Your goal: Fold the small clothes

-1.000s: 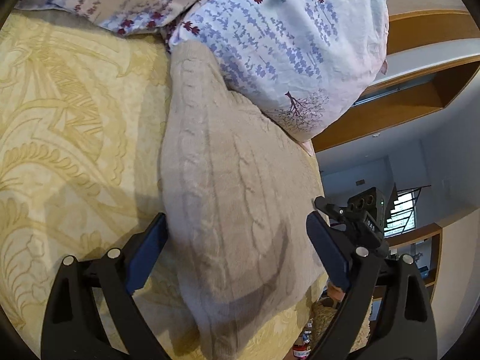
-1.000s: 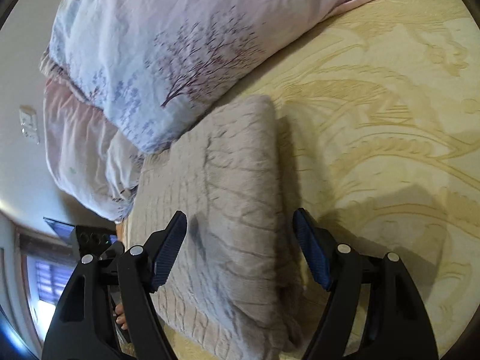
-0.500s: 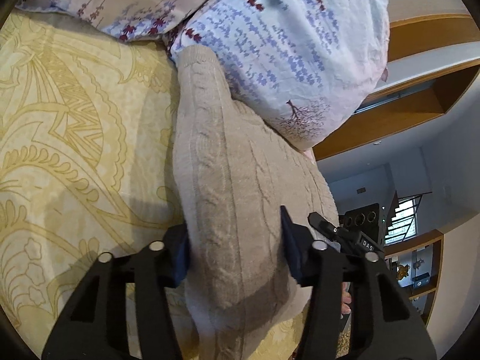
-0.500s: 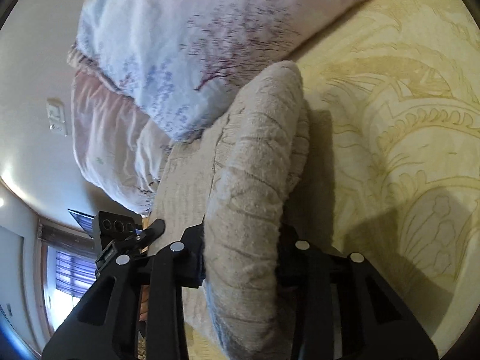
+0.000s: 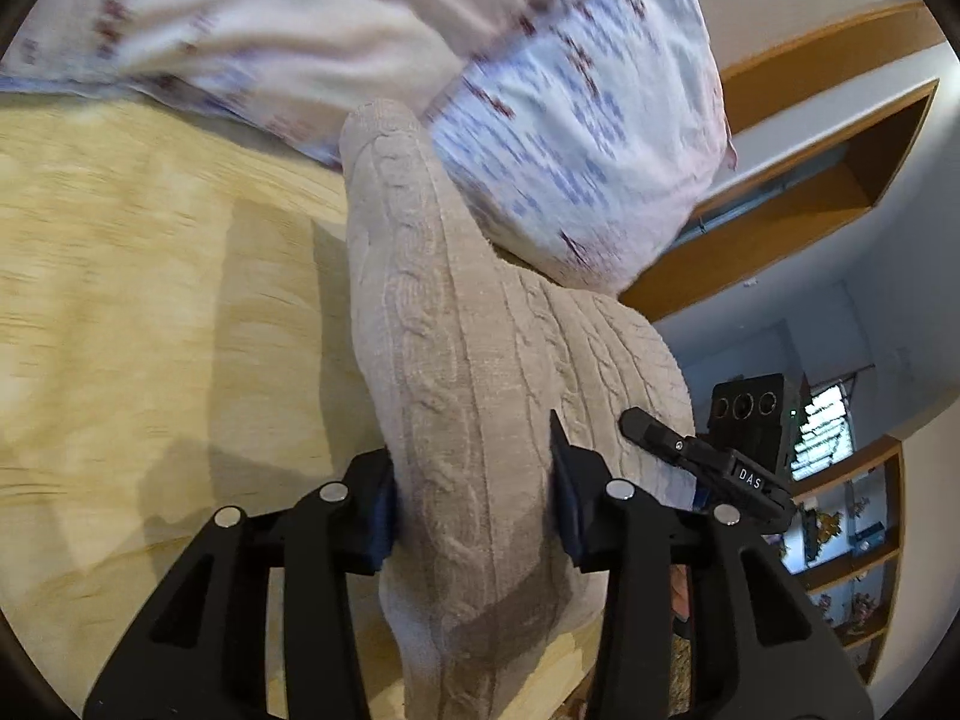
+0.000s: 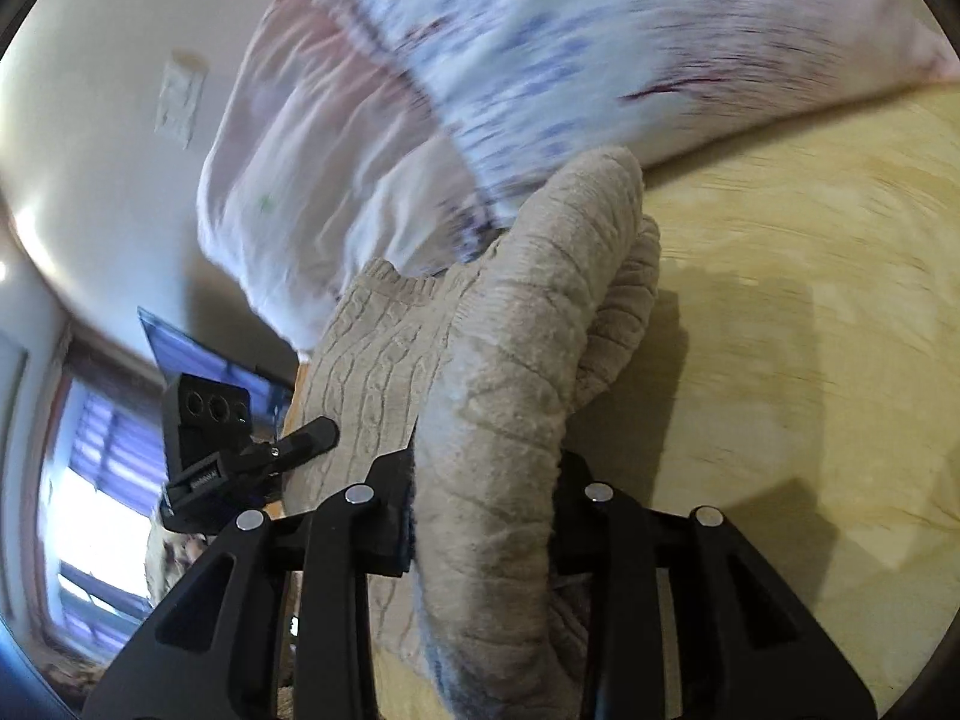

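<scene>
Knitwear is filling the left wrist view: I am pinching a ridge of the beige cable-knit sweater (image 5: 480, 420) between the jaws of my left gripper (image 5: 474, 504), both pads pressing into the bunched fabric from either side. The sweater is running away from me toward the floral pillow (image 5: 576, 120), its far end touching the pillow's lower edge, while the rest is draping down over the yellow patterned bedspread (image 5: 150, 300) to my left. My right gripper (image 5: 708, 456) is showing at the right, just beside the same garment, with wooden shelves (image 5: 840, 180) on the wall behind. Everything beyond the sweater is looking blurred. In the right wrist view, I am squeezing another thick fold of the sweater (image 6: 510, 390) with the jaws of my right gripper (image 6: 486, 510), the knit bulging up between them. The fold is rising off the bedspread (image 6: 810, 330), its far tip resting against the pillow (image 6: 600, 60). My left gripper (image 6: 240, 444) is sitting at the left, near the sweater's flat part.
</scene>
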A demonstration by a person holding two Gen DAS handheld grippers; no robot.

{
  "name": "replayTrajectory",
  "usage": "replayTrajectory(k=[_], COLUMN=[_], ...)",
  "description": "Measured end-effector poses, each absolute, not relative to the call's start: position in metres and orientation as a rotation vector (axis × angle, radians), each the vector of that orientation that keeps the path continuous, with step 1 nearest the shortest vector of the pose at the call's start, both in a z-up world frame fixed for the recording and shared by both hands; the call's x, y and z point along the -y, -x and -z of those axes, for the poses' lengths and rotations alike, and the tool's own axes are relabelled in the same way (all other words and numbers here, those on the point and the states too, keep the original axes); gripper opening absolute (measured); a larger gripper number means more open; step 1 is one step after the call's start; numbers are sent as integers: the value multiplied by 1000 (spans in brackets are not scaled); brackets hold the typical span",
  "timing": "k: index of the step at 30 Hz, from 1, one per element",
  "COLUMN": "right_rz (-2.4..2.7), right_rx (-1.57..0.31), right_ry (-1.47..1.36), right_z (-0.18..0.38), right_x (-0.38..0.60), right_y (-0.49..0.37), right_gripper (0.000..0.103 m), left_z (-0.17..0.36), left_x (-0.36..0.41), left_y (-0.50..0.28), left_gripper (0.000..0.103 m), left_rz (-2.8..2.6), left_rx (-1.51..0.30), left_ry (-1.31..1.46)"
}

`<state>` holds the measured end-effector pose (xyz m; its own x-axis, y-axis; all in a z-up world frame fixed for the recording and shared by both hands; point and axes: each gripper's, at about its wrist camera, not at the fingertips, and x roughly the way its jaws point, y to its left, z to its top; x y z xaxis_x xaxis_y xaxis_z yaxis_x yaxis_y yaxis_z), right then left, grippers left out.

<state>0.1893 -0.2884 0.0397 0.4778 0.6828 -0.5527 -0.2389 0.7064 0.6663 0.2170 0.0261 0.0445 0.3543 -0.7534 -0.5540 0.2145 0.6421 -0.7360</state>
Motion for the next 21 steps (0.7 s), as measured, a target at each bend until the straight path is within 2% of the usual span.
replayTrajectory(k=[6,9,10,12,16,19,21], right_rz=[-622,-525,-505,-519,-503,-489,-475], right_rx=[-793,-902,-927,-946,-970,-931,-909], right_ry=[-402,-414,-441,-522,-540,-574,-590], right_z=[-38,-4,5,11,3,-6,-9], right_x=[232,222,225,234,248,266,275], right_y=[-196,-219,-224,-228,-227,-220,-215], right_gripper=[31,33,38,40,51,51,51], left_z=[-41,-18,-4,5,-9,-34,-53], left_x=[-92,-106,-109,-113,-114,-114,-111], left_y=[-223,-232,-234,-234,-228,-216,-203], left_gripper=[42,45,47,50,52,58,67], left_rz=[562,484,466,483,449,401,395], left_rx=[-1002,-1048,-1073,-1064,-1037,-940,-856], left_ry=[657,680,701,748,693,594,519])
